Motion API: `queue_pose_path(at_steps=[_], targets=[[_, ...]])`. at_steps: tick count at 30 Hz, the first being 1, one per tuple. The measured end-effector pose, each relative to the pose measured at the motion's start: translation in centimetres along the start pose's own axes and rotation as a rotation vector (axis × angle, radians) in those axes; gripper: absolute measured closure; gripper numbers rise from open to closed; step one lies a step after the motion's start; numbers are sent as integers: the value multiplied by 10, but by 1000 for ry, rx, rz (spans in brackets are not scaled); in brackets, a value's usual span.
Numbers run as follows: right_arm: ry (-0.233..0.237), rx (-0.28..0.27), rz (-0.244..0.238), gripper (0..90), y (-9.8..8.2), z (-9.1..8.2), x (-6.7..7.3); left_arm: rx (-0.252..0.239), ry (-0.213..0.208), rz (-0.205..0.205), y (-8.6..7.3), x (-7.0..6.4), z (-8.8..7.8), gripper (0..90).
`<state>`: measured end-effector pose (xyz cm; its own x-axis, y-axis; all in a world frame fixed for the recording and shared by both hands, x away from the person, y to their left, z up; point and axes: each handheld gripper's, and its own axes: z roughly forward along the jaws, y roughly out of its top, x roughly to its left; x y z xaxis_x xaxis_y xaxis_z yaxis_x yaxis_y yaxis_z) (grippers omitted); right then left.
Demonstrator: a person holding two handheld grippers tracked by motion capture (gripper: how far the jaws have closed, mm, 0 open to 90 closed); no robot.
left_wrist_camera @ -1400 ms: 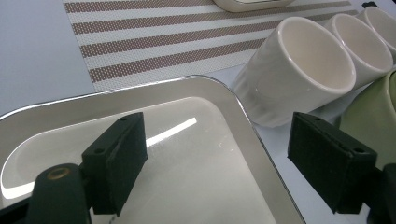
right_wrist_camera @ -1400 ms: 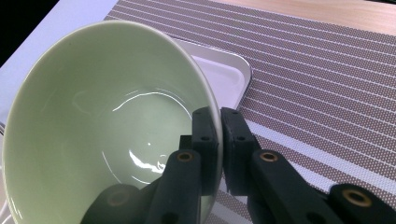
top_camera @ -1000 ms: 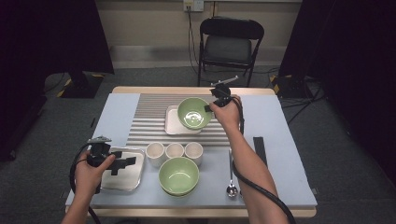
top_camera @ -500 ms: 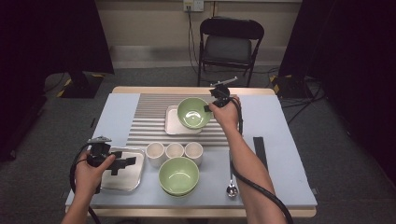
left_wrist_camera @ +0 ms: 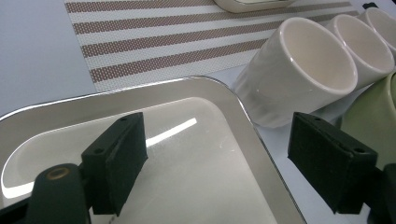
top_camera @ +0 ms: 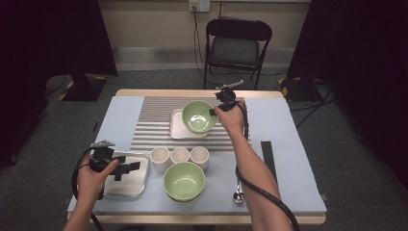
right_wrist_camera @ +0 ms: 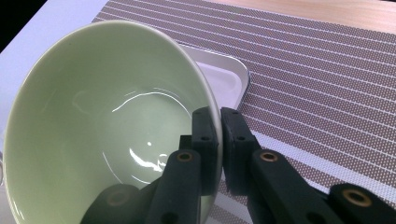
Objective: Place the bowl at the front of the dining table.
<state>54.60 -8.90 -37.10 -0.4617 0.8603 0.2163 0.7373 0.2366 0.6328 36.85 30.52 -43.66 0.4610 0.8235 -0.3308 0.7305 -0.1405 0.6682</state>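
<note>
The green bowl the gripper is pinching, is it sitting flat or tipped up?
Tipped. The green bowl leans with its opening facing sideways, the right gripper clamped on its rim, above the white tray.

right tongs [top_camera: 212,111] gripping green bowl [top_camera: 199,116], tilted

The green bowl [top_camera: 198,116] in the right gripper [top_camera: 215,109] looks tipped a touch more toward the person than a second ago — its mouth faces the camera slightly more, above the small tray [top_camera: 179,126]. The shift is slight — hard to judge finer.
</note>
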Motion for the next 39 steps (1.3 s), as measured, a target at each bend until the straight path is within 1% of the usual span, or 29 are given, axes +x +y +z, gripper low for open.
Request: queue_pose_path(at_steps=[6, 10, 16, 23, 27, 30, 39], targets=[[0, -15, 7, 853, 0, 2, -1, 0, -1, 1, 0, 0, 0, 193], [-7, -12, 5, 853, 0, 4, 0, 0, -1, 1, 0, 0, 0, 193], [-2, -6, 6, 853, -1, 7, 1, -3, -1, -1, 0, 1, -1, 193], [-11, -4, -1, 853, 0, 10, 1, -3, 0, 1, 0, 1, -1, 193], [-10, -5, 3, 853, 1, 12, 1, -1, 1, 1, 0, 1, -1, 193], [-11, 1, -5, 852, 1, 14, 2, 0, 2, 0, 0, 1, -1, 193], [-13, -10, -4, 853, -1, 20, 3, 3, 3, 2, 0, 2, -1, 193]])
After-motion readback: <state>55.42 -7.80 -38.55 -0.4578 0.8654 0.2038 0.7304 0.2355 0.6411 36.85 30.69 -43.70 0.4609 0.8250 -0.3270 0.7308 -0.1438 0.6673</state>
